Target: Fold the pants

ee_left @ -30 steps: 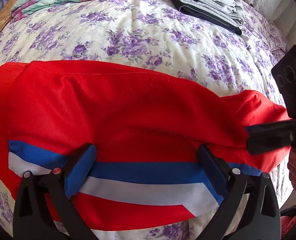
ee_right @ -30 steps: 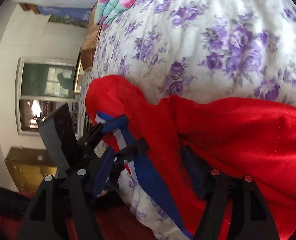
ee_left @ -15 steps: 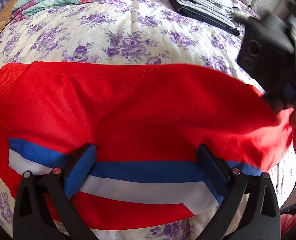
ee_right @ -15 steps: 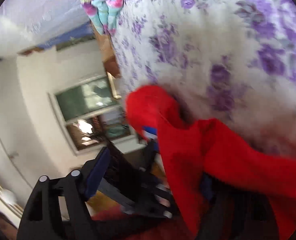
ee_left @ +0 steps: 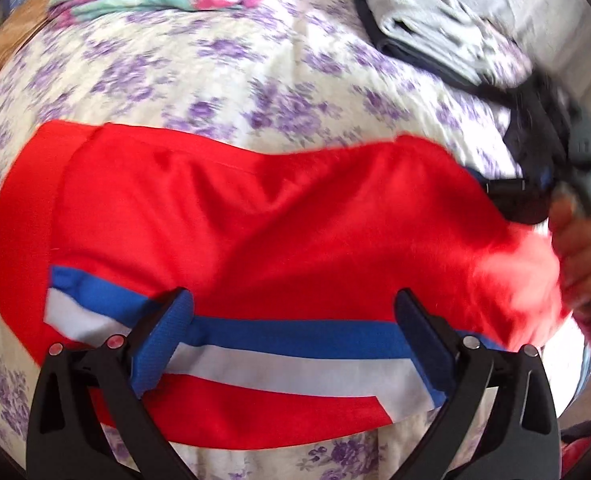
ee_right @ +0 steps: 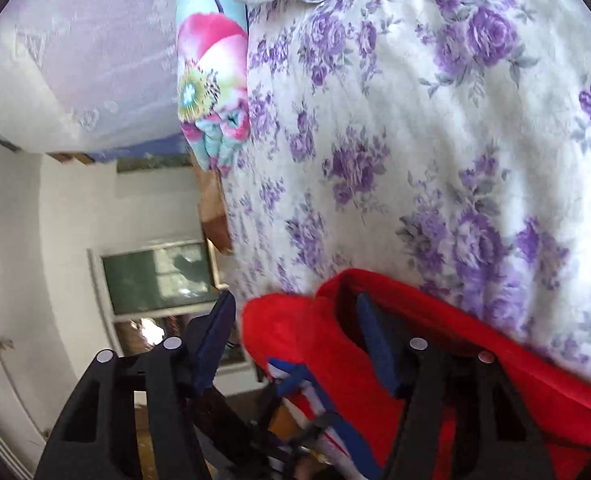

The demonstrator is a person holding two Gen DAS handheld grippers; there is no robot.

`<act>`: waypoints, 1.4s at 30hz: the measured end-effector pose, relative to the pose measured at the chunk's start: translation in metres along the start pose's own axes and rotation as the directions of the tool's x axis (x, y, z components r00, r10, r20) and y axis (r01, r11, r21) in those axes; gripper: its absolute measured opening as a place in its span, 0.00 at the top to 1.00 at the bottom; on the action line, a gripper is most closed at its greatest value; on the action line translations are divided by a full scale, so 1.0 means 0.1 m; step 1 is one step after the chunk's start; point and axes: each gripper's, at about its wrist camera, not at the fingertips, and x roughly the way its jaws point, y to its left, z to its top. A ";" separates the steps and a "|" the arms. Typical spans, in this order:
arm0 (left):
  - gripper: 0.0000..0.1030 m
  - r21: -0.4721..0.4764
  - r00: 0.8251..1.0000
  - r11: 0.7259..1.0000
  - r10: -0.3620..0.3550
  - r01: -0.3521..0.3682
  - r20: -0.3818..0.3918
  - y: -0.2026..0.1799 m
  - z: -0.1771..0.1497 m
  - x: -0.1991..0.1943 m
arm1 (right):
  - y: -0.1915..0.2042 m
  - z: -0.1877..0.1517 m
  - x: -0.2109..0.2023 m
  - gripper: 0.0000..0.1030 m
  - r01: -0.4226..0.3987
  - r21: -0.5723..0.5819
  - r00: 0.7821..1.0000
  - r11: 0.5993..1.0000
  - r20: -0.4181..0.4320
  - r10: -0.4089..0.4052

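The bed (ee_left: pixel 295 64), in its purple-flowered cover, carries everything here. The red pants (ee_left: pixel 235 216) lie flat across it, long axis running left to right in front of the left gripper (ee_left: pixel 293 312), with a blue and white stripe along the near edge. That gripper's jaws are spread wide over the stripe, holding nothing. The right gripper (ee_right: pixel 295 320) sits at the pants' right end, jaws apart with a raised red fold between them, not pinched. It looks nearer the end that gets folded over.
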 end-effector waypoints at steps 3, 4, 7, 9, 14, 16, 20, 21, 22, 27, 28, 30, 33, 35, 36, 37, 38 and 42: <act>0.05 -0.082 0.999 0.996 -0.038 0.039 0.013 0.16 0.05 -0.13 | -0.01 0.00 0.11 0.54 0.043 -0.003 0.998 0.999 -0.049 -0.043; 0.05 -0.094 0.999 0.995 -0.035 0.037 0.018 0.20 0.06 -0.15 | -0.02 0.00 0.18 0.60 0.065 -0.018 0.995 0.998 -0.080 -0.066; 0.05 -0.122 0.999 0.992 -0.021 0.025 0.033 0.32 0.10 -0.21 | 0.08 -0.01 0.24 0.86 0.167 -0.127 0.982 0.978 -0.067 -0.176; 0.06 -0.138 0.999 0.990 -0.015 0.020 0.038 0.39 0.14 -0.22 | 0.13 0.01 0.20 0.88 0.214 -0.158 0.977 0.964 0.017 -0.214; 0.06 -0.146 0.999 0.989 0.005 0.000 0.038 0.38 0.19 -0.18 | 0.20 0.12 0.36 0.90 0.388 -0.284 0.922 0.877 0.114 -0.371; 0.06 -0.132 0.999 0.991 0.022 -0.016 0.039 0.33 0.18 -0.21 | 0.18 0.14 0.21 0.89 0.397 -0.247 0.916 0.884 0.171 -0.363; 0.06 -0.161 0.995 0.987 0.038 -0.022 0.094 0.41 0.18 -0.44 | 0.23 0.03 -0.26 0.86 0.386 -0.214 0.905 0.898 0.277 -0.323; 0.06 -0.179 0.992 0.983 0.046 -0.025 0.116 0.46 0.19 -0.51 | 0.30 -0.07 -0.33 0.86 0.382 -0.255 0.910 0.888 0.271 -0.314; 0.06 -0.193 0.991 0.981 0.049 -0.024 0.125 0.51 0.19 -0.54 | 0.37 -0.17 -0.35 0.86 0.396 -0.296 0.909 0.869 0.263 -0.324; 0.06 -0.235 0.990 0.968 0.109 -0.085 0.090 0.73 0.20 -0.36 | 0.32 -0.63 -0.04 0.54 0.500 -0.407 0.865 0.764 0.200 -0.460; 0.06 -0.217 0.983 0.966 0.164 -0.142 0.086 0.71 0.20 -0.32 | 0.23 -0.66 0.02 0.58 0.550 -0.394 0.835 0.736 0.224 -0.503; 0.06 -0.161 0.945 0.937 0.322 -0.310 0.055 0.66 0.20 -0.23 | 0.06 -0.63 -0.15 0.89 0.555 -0.313 0.830 0.771 0.277 -0.484; 0.05 -0.198 0.935 0.915 0.355 -0.351 -0.019 0.78 0.19 -0.19 | -0.01 -0.69 -0.72 0.96 0.525 -0.163 0.812 0.836 0.391 -0.434; 0.06 -0.315 0.962 0.916 0.272 -0.249 0.030 0.90 0.14 -0.40 | 0.04 -0.85 -1.16 0.91 0.549 -0.154 0.770 0.822 0.474 -0.426; 0.06 -0.354 0.967 0.913 0.243 -0.203 0.072 0.93 0.12 -0.52 | 0.03 -0.95 -1.37 0.87 0.558 -0.147 0.754 0.817 0.500 -0.426; 0.06 -0.367 0.968 0.912 0.230 -0.181 0.095 0.94 0.10 -0.59 | -0.02 -1.07 -1.58 0.79 0.566 -0.126 0.733 0.814 0.528 -0.428; 0.06 -0.373 0.970 0.915 0.212 -0.154 0.121 0.92 0.08 -0.66 | -0.09 -1.17 -1.76 0.72 0.573 -0.097 0.709 0.814 0.557 -0.432; 0.05 -0.291 0.977 0.950 0.156 -0.110 0.142 0.69 0.02 -0.65 | -0.69 -1.33 -2.42 0.55 0.598 0.136 0.581 0.790 0.605 -0.545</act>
